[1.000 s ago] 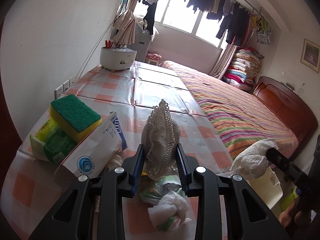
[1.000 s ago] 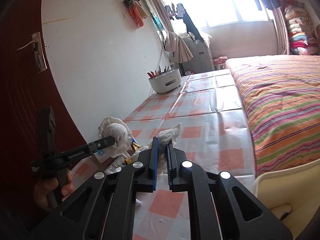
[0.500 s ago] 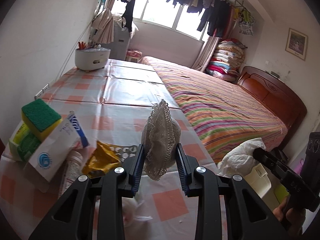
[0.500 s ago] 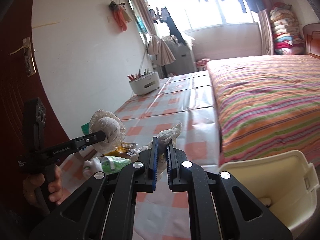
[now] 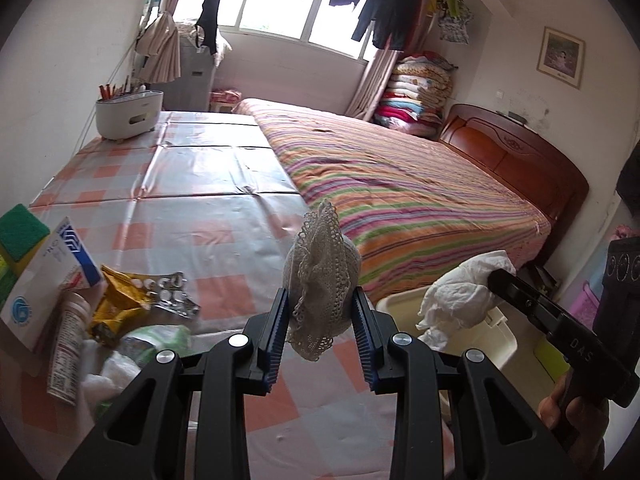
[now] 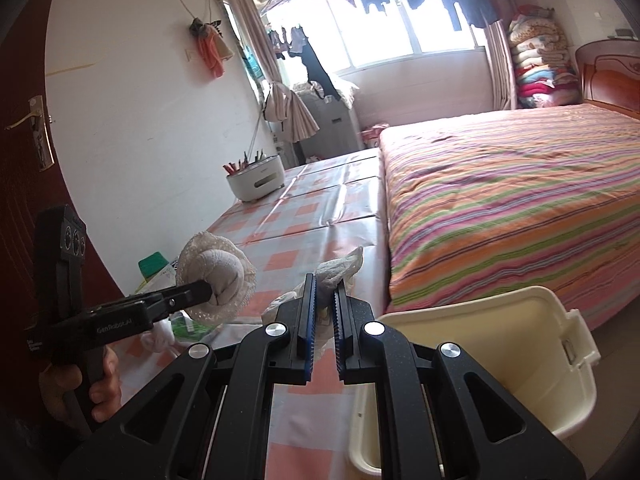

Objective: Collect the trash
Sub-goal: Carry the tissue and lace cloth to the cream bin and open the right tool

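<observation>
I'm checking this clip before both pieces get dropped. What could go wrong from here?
1. The lace-edged cloth ball in the left gripper hangs above the checked tablecloth, not the cream bin; released now, it would likely land on the table.
2. The crumpled tissue in the right gripper is pinched by an edge and could slip out early.

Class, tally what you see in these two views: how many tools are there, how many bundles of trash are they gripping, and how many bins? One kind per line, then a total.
Tools: 2 – left tool, right tool
Gripped trash: 2 – lace cloth ball, crumpled white tissue
Bins: 1 – cream bin
Total: 5
</observation>
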The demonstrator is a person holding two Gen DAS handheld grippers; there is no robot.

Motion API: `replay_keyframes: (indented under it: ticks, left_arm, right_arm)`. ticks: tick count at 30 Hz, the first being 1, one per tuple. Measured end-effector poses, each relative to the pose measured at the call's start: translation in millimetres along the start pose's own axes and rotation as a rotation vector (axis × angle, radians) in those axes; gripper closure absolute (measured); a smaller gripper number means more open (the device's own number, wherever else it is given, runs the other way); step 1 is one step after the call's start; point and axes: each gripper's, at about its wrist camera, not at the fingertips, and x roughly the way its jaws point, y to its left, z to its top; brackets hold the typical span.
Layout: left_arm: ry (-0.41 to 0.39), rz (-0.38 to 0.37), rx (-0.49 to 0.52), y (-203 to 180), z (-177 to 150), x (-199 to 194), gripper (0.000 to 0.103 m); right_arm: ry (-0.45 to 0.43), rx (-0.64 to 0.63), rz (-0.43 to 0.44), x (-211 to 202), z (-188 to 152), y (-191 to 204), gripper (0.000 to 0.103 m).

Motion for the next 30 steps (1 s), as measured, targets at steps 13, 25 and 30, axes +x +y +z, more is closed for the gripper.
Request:
replay_keyframes:
  ticks: [13,25,30]
  left_arm:
    - [0.058,-0.085,0.068,-48.9,-16.9,17.5,0.072]
    - [0.095,-0.142,0.095,-75.4,-26.3,27.8,0.072]
    - [0.114,-0.159,0.108,-85.5,-29.5,33.0,0.072]
  right_arm:
    - [-0.035,0.032,-0.066,-26.1,-6.5,-28.6,0.095]
    - [-0.053,0.041,-0.205,-43.1,-12.3,-53.7,0.093]
    - [-0.042,0.077,-0.238,-39.4,-14.8,-63.1,0.083]
